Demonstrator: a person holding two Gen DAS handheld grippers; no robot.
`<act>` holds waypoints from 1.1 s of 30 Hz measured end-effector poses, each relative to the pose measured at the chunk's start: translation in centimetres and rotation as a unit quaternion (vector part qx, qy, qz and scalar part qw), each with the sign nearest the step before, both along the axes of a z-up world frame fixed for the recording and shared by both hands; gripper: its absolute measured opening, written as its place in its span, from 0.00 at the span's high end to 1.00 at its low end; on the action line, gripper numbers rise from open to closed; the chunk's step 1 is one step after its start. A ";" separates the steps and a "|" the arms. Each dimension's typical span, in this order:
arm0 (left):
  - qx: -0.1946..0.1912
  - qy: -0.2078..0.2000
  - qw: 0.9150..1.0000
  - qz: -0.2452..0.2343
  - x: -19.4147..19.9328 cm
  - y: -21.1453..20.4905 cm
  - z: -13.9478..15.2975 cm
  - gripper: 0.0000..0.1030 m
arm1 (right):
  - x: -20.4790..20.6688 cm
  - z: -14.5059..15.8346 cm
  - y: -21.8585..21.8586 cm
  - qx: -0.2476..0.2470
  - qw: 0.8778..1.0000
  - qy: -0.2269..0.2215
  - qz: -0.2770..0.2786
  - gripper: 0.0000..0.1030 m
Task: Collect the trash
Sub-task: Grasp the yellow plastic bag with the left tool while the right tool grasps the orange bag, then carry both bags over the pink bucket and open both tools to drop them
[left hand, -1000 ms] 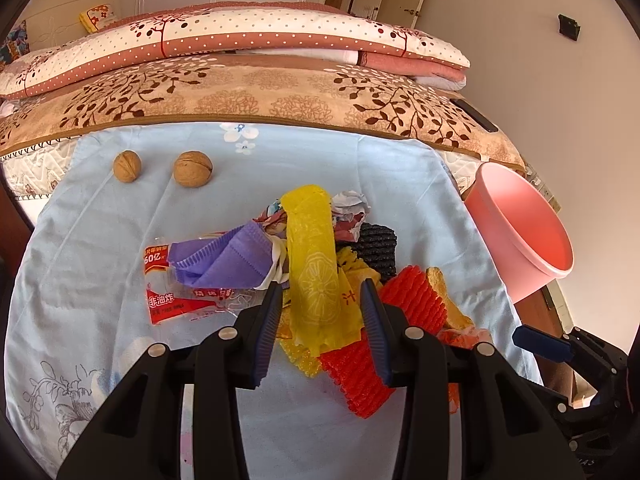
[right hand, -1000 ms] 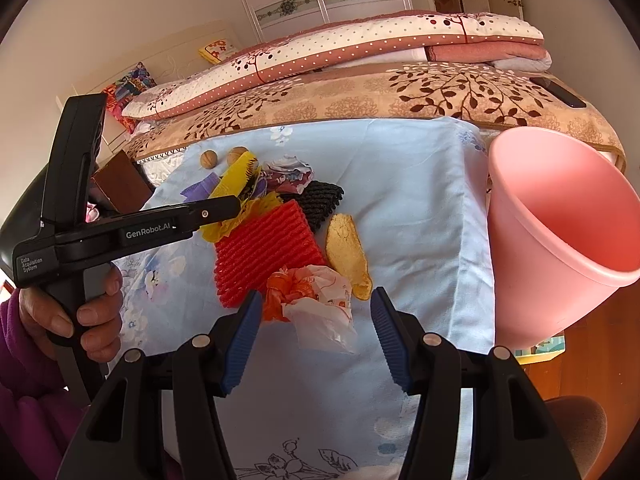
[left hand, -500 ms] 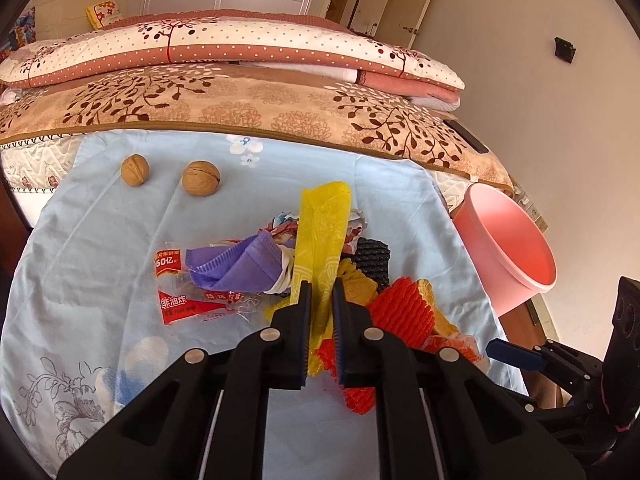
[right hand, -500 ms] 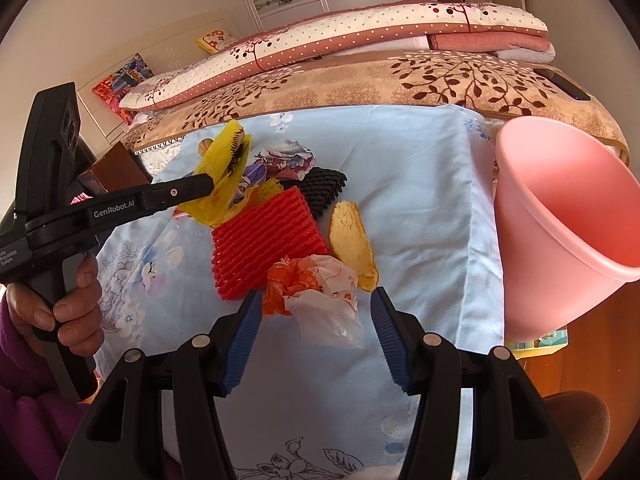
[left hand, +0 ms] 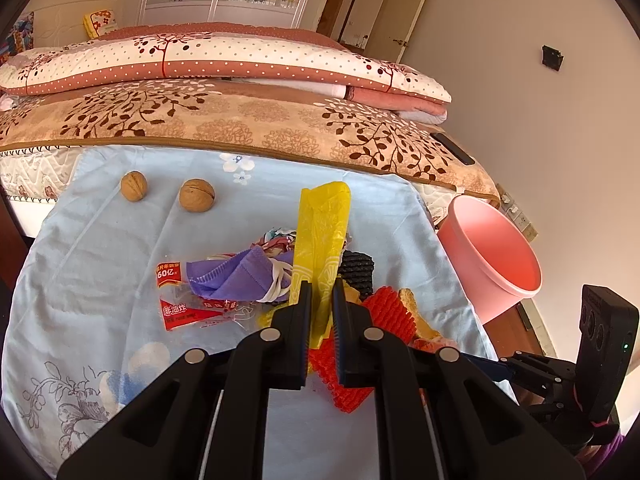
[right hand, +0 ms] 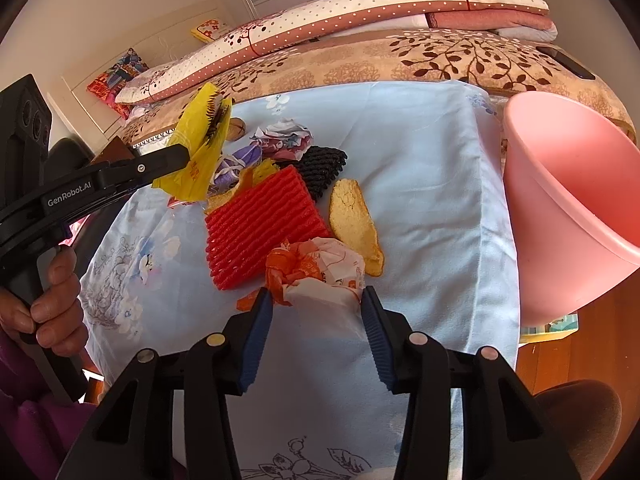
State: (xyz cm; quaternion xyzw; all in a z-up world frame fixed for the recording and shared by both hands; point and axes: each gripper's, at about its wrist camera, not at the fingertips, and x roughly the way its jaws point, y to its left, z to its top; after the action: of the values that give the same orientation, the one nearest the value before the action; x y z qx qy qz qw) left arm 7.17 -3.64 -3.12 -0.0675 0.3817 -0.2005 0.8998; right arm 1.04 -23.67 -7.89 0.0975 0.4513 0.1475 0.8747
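The left gripper (left hand: 320, 304), raised over the blue cloth (left hand: 100, 280), pinches a crinkly yellow plastic bag (left hand: 320, 232). The right gripper (right hand: 316, 308), spread, straddles a crumpled orange-and-white wrapper (right hand: 320, 272) beside ribbed red foam netting (right hand: 260, 220). A smooth pink bin (right hand: 568, 200) stands at the cloth's right edge.

a: what lies on the cloth (right hand: 420, 168)?

b: trash pile (right hand: 280, 200) near its middle. net sleeve (right hand: 264, 228) toward the near edge, crumpled wrapper (right hand: 320, 272) just in front of it, peel (right hand: 354, 224) touching the wrapper's right side.

a: far side?

b: two walnuts (left hand: 166, 192) near the far left corner, well apart from the pile. bin (right hand: 572, 200) stands off the right edge. bed (left hand: 224, 120) behind the far edge.
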 end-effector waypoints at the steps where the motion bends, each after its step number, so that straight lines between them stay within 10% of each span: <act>1: -0.001 -0.001 1.000 0.000 -0.1 0.0 0.1 0.91 | -0.1 0.1 0.0 0.002 1.000 -0.003 0.000 0.59; 19: -0.011 -0.035 0.999 -0.017 -0.7 -1.3 2.7 0.91 | -1.9 4.3 -1.7 0.006 0.994 -0.101 -0.025 0.61; 33: -0.030 -0.063 0.995 -0.067 -0.4 -6.3 4.9 0.91 | -2.2 7.3 -8.9 0.013 0.976 -0.156 -0.151 0.60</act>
State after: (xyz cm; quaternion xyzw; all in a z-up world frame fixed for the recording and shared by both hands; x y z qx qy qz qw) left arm 6.79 -9.95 1.77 -0.0557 0.3219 -0.2756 0.9040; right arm -1.20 -32.61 -0.62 0.1519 0.2869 0.0332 0.9453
